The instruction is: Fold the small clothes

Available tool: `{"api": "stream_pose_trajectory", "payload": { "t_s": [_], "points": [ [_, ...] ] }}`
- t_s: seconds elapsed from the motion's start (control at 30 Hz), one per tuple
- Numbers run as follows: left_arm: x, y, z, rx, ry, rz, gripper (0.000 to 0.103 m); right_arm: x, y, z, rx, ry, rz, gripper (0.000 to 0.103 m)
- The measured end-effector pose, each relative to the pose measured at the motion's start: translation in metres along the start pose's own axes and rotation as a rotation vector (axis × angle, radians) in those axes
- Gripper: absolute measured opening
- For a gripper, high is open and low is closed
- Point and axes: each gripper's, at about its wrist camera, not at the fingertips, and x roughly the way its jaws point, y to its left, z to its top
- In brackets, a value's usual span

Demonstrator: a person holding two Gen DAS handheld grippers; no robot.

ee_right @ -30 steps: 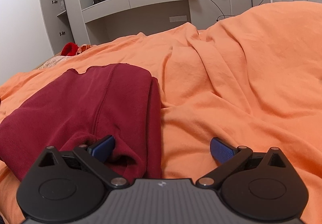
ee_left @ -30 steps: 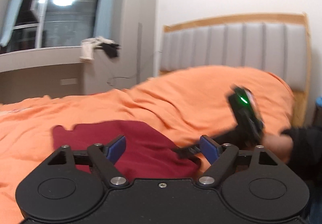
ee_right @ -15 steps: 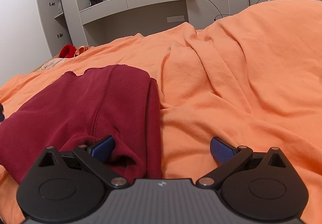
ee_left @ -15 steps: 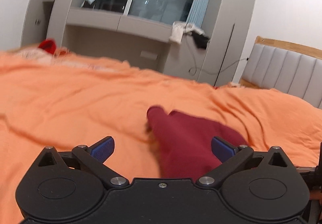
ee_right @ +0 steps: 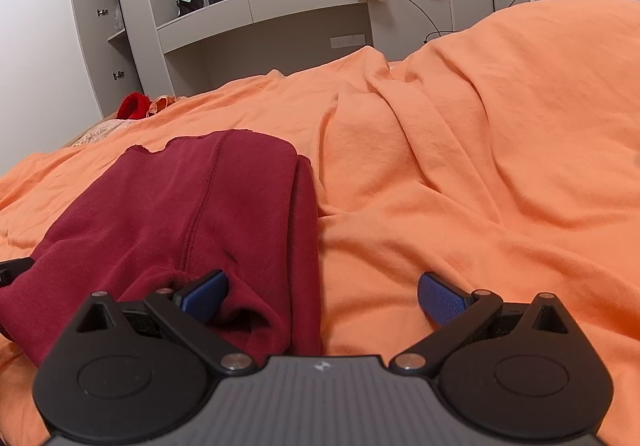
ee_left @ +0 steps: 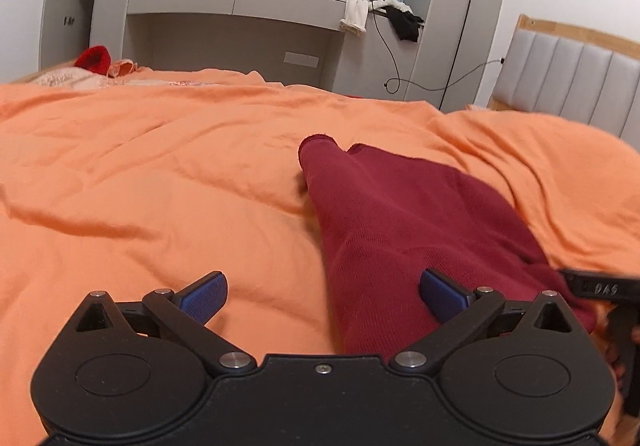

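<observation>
A dark red knit garment (ee_left: 400,230) lies folded lengthwise on the orange bedspread (ee_left: 160,181). My left gripper (ee_left: 322,296) is open, low over the garment's near left edge; its right finger is over the cloth, its left finger over bare bedspread. In the right wrist view the garment (ee_right: 192,205) lies left of centre. My right gripper (ee_right: 322,296) is open at the garment's near right corner, its left fingertip (ee_right: 204,292) against a fold of the cloth, its right finger over the bedspread (ee_right: 460,181). Part of the right gripper's body (ee_left: 600,290) shows at the left view's right edge.
A grey headboard (ee_left: 576,81) stands at the right. Grey built-in shelves and a desk niche (ee_left: 240,29) line the far wall, with white and black clothes (ee_left: 380,11) hanging off the ledge. A bright red item (ee_left: 94,59) lies at the bed's far left.
My left gripper has swung from facing the headboard to facing the shelves and now sits over the garment's left edge. My right gripper has barely moved. Both stay open.
</observation>
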Motion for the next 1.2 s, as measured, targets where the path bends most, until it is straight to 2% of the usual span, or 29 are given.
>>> {"api": "stream_pose_trajectory", "payload": {
  "t_s": [0.17,0.4,0.57,0.73,0.8,0.9,1.0,1.07,1.2],
  "points": [
    [-0.002,-0.003,-0.002,0.01,-0.008,0.011,0.103,-0.004,0.001,0.005,0.001,0.004,-0.007,0.103],
    [-0.002,-0.004,-0.003,0.01,-0.01,0.016,0.103,-0.013,0.01,0.015,0.013,-0.088,0.007,0.101],
    [-0.003,-0.009,-0.006,0.026,-0.016,0.027,0.102,-0.007,0.02,0.018,-0.01,-0.095,0.008,0.074],
    [-0.004,-0.01,-0.006,0.035,-0.017,0.031,0.102,-0.003,0.027,0.016,-0.033,-0.072,0.035,0.042],
    [-0.004,-0.01,-0.006,0.034,-0.016,0.031,0.102,-0.003,0.029,0.015,-0.042,-0.068,0.044,0.032],
    [-0.004,-0.01,-0.006,0.037,-0.017,0.032,0.102,-0.006,0.034,0.014,-0.072,-0.08,0.02,0.014],
    [-0.004,-0.011,-0.006,0.035,-0.016,0.031,0.102,-0.013,0.038,0.016,-0.119,-0.114,-0.028,0.004],
    [-0.003,-0.012,-0.006,0.03,-0.01,0.029,0.102,-0.015,0.038,0.018,-0.132,-0.128,-0.045,0.004],
    [-0.001,-0.015,-0.008,0.045,-0.011,0.036,0.102,-0.006,0.037,0.015,-0.132,-0.093,-0.046,0.005]
  ]
}}
